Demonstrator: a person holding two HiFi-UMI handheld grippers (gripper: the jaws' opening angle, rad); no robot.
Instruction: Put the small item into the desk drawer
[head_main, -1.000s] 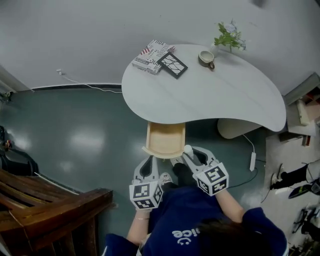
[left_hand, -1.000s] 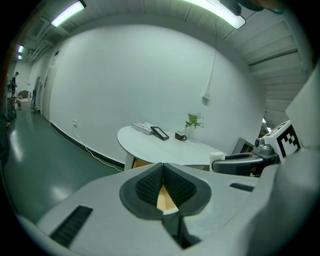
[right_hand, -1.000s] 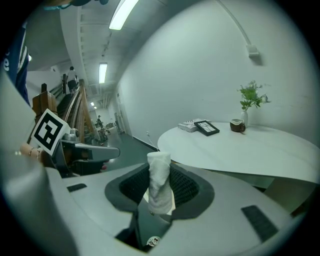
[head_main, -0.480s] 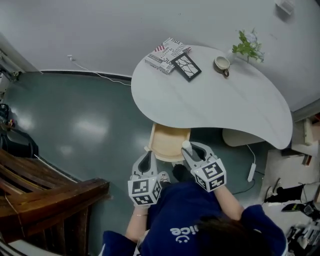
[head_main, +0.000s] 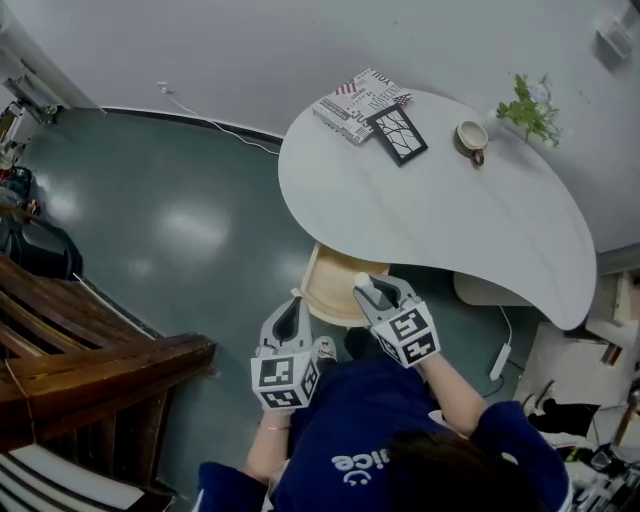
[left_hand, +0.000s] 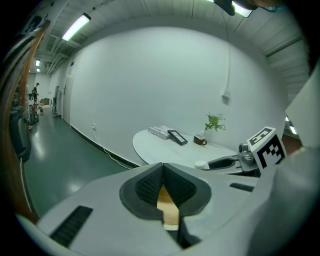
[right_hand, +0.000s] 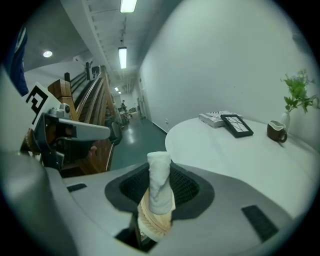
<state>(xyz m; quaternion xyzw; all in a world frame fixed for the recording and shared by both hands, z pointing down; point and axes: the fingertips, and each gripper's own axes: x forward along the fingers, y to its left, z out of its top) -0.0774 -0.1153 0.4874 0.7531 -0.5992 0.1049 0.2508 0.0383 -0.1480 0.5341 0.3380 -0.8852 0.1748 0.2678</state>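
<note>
Right gripper: My right gripper (head_main: 370, 295) was over the open drawer (head_main: 322, 280). Its fingers (right_hand: 186, 189) were squeezing the small item (right_hand: 160, 182).
Left gripper: My left gripper (head_main: 291, 310) hung near the drawer's front edge. Its fingers (left_hand: 145, 187) were pressed together with nothing in them.
Where the item was: It was up in the air above the drawer, near the drawer's front right corner and just out from the near edge of the worktop (head_main: 430, 215). It was not inside yet.
Which way it pointed: The item was a small white roll. Its long side ran the same way as my fingers. Its free end stuck out past the tips, toward the worktop.
What could go wrong: I held only the low part of the roll, so I think it could tip or slip out if I shook. If I let go too near the front edge, it might fall to the floor (head_main: 180, 220). If I pushed forward too high, the free end might bump the worktop's edge.
</note>
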